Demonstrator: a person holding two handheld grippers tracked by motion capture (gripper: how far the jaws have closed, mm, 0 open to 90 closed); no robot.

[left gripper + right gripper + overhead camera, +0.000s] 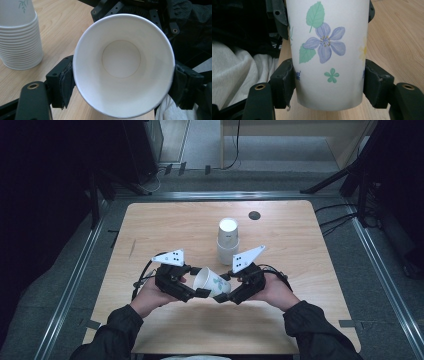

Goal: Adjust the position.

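From the high view I see a flowered paper cup [211, 282] on its side above the wooden table [150, 235], between my left gripper [200, 293] and right gripper [225, 296], a stack of paper cups [227, 241] just behind, in the left gripper view I look into its mouth, pads [65, 83] against the rim on both sides, in the right gripper view my jaws clamp its lower wall.

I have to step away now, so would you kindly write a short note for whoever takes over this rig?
Right claw: shut on the white flower-printed paper cup, near its base.
Left claw: pads at the cup's rim, both sides; grip not confirmed.
The cup lies sideways above the wooden table, mouth leftward. The stack of white paper cups stands behind.
Done: one cup off the stack.
Left: probably setting it down.
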